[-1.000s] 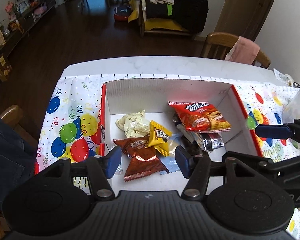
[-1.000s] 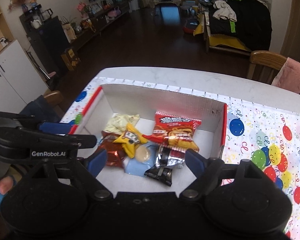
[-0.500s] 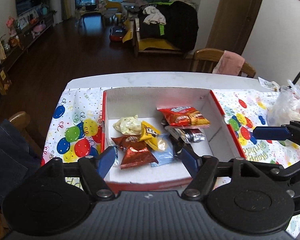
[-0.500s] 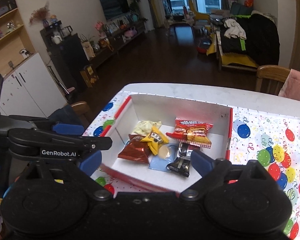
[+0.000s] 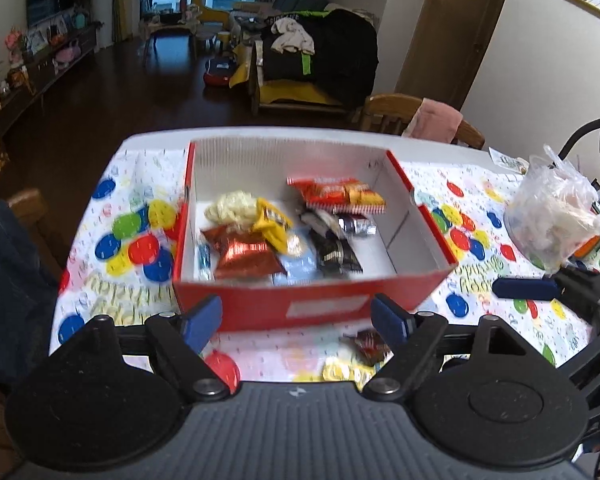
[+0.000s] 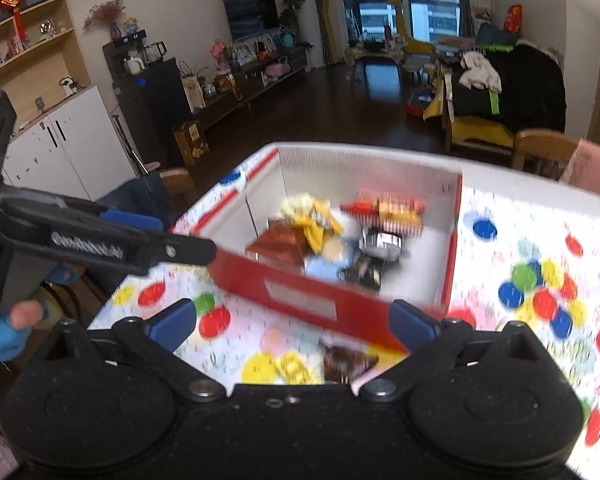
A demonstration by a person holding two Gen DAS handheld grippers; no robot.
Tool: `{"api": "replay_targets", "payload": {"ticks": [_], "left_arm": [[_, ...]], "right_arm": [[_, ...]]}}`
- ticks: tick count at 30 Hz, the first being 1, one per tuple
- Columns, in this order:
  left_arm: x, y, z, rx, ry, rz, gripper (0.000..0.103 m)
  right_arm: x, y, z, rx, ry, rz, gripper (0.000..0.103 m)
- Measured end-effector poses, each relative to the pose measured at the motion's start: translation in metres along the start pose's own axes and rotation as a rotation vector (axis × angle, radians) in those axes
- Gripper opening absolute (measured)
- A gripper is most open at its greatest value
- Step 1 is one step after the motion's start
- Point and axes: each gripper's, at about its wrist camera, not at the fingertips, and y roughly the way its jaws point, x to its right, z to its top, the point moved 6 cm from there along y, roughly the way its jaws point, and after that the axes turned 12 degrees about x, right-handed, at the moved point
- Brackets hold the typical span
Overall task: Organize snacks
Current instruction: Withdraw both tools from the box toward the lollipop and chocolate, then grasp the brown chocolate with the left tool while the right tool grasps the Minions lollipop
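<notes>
- Left wrist view: the left hand-held gripper (image 5: 296, 318) had its jaws apart and opening, nothing between them. Just beyond stood the red snack box (image 5: 308, 300) with mixed snack packets (image 5: 260, 236) inside. Only here showed a clear plastic bag (image 5: 552, 216) far to its right, beside the right hand-held gripper's blue pad (image 5: 524, 288).
- Right wrist view: the right hand-held gripper (image 6: 292, 322) was also empty, jaws opening wide. A dark wrapped snack (image 6: 346, 360) lay on the bench just ahead, outside the box. Only here showed white cabinets (image 6: 60, 148) to its left.
- The bench wore a balloon-print cloth (image 6: 540, 280); dark floor lay beyond.
</notes>
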Motion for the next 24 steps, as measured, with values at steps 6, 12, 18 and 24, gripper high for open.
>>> {"api": "replay_targets", "payload": {"ticks": [6, 12, 18, 24], "left_arm": [[0.001, 0.007, -0.036, -0.072, 0.026, 0.017, 0.082], [0.005, 0.017, -0.062, -0.127, 0.068, 0.017, 0.082], [0.005, 0.028, -0.08, -0.173, 0.078, 0.031, 0.082], [0.003, 0.039, -0.087, -0.21, 0.071, 0.05, 0.082]], "right_arm": [[0.0, 0.013, -0.051, -0.081, -0.011, 0.006, 0.103], [-0.002, 0.029, -0.086, -0.149, -0.042, -0.01, 0.101], [-0.006, 0.043, -0.11, -0.201, -0.123, -0.038, 0.094], [0.007, 0.062, -0.116, -0.212, -0.124, -0.065, 0.084]]}}
